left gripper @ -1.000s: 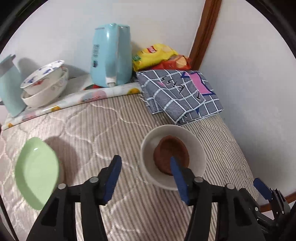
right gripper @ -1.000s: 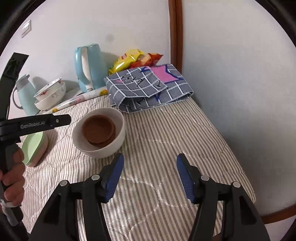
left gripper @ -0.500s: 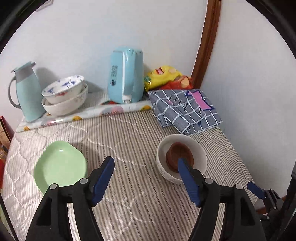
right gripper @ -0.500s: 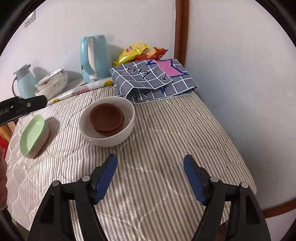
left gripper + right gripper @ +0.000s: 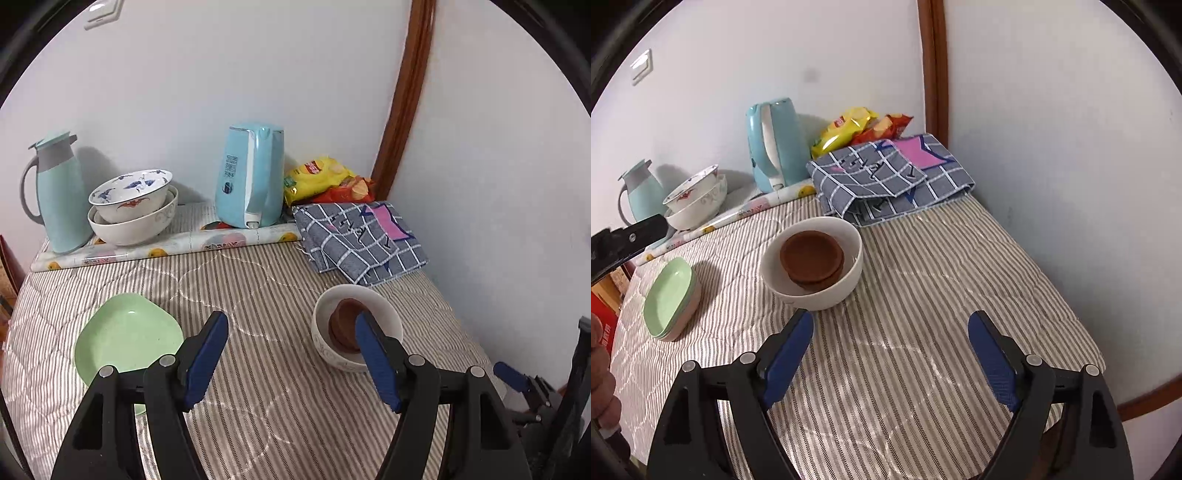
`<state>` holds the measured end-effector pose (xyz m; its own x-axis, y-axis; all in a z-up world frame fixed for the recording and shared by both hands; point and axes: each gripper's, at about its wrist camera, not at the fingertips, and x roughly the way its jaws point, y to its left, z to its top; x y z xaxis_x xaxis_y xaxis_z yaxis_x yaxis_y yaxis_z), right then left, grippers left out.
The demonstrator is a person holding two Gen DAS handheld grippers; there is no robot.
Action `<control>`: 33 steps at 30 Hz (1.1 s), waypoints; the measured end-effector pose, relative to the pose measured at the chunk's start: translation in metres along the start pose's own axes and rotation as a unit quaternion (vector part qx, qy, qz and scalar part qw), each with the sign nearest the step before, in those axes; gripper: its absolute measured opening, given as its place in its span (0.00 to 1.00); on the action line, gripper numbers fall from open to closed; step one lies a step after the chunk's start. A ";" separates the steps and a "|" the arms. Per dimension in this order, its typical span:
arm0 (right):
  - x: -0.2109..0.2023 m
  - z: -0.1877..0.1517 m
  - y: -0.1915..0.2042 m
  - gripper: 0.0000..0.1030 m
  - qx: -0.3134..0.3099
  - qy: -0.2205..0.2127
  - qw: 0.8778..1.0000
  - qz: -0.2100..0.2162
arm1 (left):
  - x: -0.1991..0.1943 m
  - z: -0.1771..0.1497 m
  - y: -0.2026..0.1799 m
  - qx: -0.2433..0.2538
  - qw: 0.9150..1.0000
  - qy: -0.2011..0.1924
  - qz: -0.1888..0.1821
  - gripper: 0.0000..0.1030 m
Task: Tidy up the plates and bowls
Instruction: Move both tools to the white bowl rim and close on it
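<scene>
The left tongs point(image 5: 291, 354) stand spread with nothing between the blue pads, having just been opening; they hang above the striped quilted bench point(image 5: 266, 280). The right tongs point(image 5: 892, 350) are also spread and empty, their jaws just having been opening wider, over the near right part of the bench.

Just beyond the right tongs' left pad sits a white bowl point(image 5: 827, 291) holding stacked brown dishes point(image 5: 812, 254); in the left wrist view the same bowl point(image 5: 332, 354) lies behind the right pad. To the left, apart from it, rests a stack of green plates point(image 5: 670, 299). At the far left edge by the wall, two patterned bowls point(image 5: 133, 210) are nested, between a pale blue jug point(image 5: 61, 199) and a blue kettle point(image 5: 251, 177). Snack bags point(image 5: 321, 177) and a folded checked cloth point(image 5: 362, 240) lie in the far right corner.
</scene>
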<state>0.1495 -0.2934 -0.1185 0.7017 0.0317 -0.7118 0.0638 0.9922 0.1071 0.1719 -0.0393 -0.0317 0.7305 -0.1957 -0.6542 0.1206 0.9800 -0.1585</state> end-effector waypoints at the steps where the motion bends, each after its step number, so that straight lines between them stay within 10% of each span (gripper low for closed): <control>1: 0.001 0.001 -0.001 0.83 0.004 0.002 1.000 0.002 | 0.001 0.000 0.000 0.002 1.000 0.004 -0.001 0.68; 33: 0.058 0.045 0.007 0.77 -0.018 0.033 0.999 0.002 | 0.098 0.008 -0.012 -0.001 0.995 0.098 0.022 0.67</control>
<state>0.2221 -0.2897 -0.1280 0.6536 0.0432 -0.7556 0.0340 0.9957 0.0863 0.2470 -0.0699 -0.0883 0.5894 -0.1559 -0.7926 0.0903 0.9878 -0.1271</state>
